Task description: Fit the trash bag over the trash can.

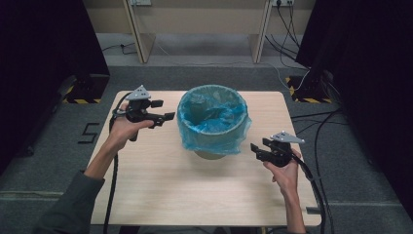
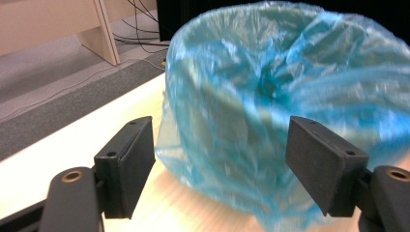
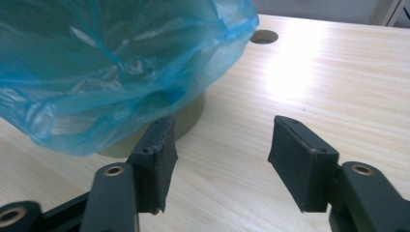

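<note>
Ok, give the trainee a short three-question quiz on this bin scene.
1. True or false: the blue bag lines the bin and folds over its rim.
2. The left gripper is: A) clamped on the bag, B) open beside the bin, C) lying on the table.
3. Is anything between the right gripper jaws?

Key: 1 true. 2 B. 3 No, they stand open over bare tabletop, close to the bag's hanging edge.

A translucent blue bag [image 1: 213,119] lines an olive-beige bin [image 3: 186,118] on a pale wood-grain table [image 1: 160,185].
</note>
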Motion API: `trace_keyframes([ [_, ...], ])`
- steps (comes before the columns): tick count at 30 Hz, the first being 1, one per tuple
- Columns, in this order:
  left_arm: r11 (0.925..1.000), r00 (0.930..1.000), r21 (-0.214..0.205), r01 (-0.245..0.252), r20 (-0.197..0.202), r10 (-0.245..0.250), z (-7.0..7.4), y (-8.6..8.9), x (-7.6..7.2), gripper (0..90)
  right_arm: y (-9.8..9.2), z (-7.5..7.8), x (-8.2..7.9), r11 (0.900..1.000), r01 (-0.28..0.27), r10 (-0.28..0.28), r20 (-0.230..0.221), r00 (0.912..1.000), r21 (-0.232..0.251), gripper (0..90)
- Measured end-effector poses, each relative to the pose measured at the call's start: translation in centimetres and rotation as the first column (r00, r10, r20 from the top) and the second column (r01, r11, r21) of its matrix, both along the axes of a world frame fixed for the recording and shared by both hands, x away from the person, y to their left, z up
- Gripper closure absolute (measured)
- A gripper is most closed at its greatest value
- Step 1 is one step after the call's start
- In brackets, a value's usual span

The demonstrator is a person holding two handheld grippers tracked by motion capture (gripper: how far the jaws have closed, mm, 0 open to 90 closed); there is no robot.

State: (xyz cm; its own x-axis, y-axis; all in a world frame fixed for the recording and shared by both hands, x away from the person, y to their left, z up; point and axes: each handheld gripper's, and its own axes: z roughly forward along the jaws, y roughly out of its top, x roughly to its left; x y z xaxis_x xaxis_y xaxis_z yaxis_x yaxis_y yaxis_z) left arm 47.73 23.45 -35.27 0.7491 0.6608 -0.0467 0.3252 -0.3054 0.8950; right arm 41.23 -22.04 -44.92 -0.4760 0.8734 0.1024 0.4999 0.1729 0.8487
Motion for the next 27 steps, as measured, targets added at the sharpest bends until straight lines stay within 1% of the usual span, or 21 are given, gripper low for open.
trace_keyframes([
  [2, 0.9999, 1.0000, -0.013, -0.005, 0.004, 0.005, -0.7, 0.6, -0.6, 24.8, -0.1, -0.3, 0.0, 1.0000, 0.004, -0.004, -0.006, 1.0000, 0.000, 39.7],
  [4, 0.9999, 0.9999, -0.014, -0.006, 0.013, 0.007, -1.4, 1.0, -1.2, 24.4, -0.2, -0.6, 0.1, 0.9999, 0.008, -0.008, -0.011, 0.9999, -0.013, 38.0],
  [6, 0.9999, 0.9998, -0.013, -0.011, 0.018, 0.011, -2.1, 1.5, -1.9, 23.6, -0.2, -0.9, 0.1, 0.9998, 0.010, -0.010, -0.015, 0.9998, -0.015, 36.6],
  [8, 0.9998, 0.9998, -0.018, -0.011, 0.015, 0.012, -3.0, 2.0, -2.6, 22.9, -0.3, -1.1, 0.1, 0.9996, 0.015, -0.016, -0.022, 0.9996, -0.024, 35.3],
  [10, 0.9995, 0.9997, -0.022, -0.022, 0.013, 0.022, -4.1, 2.6, -3.2, 22.1, -0.4, -1.3, 0.1, 0.9991, 0.021, -0.022, -0.027, 0.9994, -0.038, 34.6],
  [12, 0.9992, 0.9994, -0.018, -0.035, 0.006, 0.035, -5.1, 3.1, -3.7, 21.4, -0.5, -1.5, 0.0, 0.9991, 0.024, -0.025, -0.031, 0.9992, -0.036, 34.5],
  [13, 0.9989, 0.9989, -0.014, -0.045, 0.011, 0.046, -5.6, 3.3, -4.0, 20.4, -0.5, -1.5, 0.0, 0.9989, 0.027, -0.028, -0.034, 0.9990, -0.039, 34.5],
  [16, 0.9986, 0.9986, 0.014, -0.052, 0.001, 0.052, -7.1, 4.0, -4.8, 19.4, -0.6, -1.7, -0.1, 0.9985, 0.037, -0.038, -0.041, 0.9984, -0.041, 33.5],
  [19, 0.9968, 0.9982, 0.052, -0.060, -0.002, 0.061, -8.7, 4.7, -5.6, 19.4, -0.7, -2.0, -0.5, 0.9982, 0.038, -0.040, -0.044, 0.9982, -0.047, 32.8],
  [22, 0.9956, 0.9975, 0.062, -0.070, -0.007, 0.070, -9.8, 5.1, -6.1, 19.4, -0.8, -2.5, -0.7, 0.9974, 0.045, -0.048, -0.052, 0.9975, -0.057, 31.0],
  [24, 0.9956, 0.9973, 0.068, -0.065, -0.027, 0.067, -10.7, 5.4, -6.4, 19.5, -0.9, -2.8, -1.0, 0.9965, 0.049, -0.053, -0.062, 0.9967, -0.068, 29.8],
  [27, 0.9943, 0.9971, 0.087, -0.061, -0.041, 0.065, -12.1, 5.6, -6.9, 19.5, -0.9, -3.5, -1.6, 0.9944, 0.056, -0.063, -0.069, 0.9957, -0.089, 27.5],
])
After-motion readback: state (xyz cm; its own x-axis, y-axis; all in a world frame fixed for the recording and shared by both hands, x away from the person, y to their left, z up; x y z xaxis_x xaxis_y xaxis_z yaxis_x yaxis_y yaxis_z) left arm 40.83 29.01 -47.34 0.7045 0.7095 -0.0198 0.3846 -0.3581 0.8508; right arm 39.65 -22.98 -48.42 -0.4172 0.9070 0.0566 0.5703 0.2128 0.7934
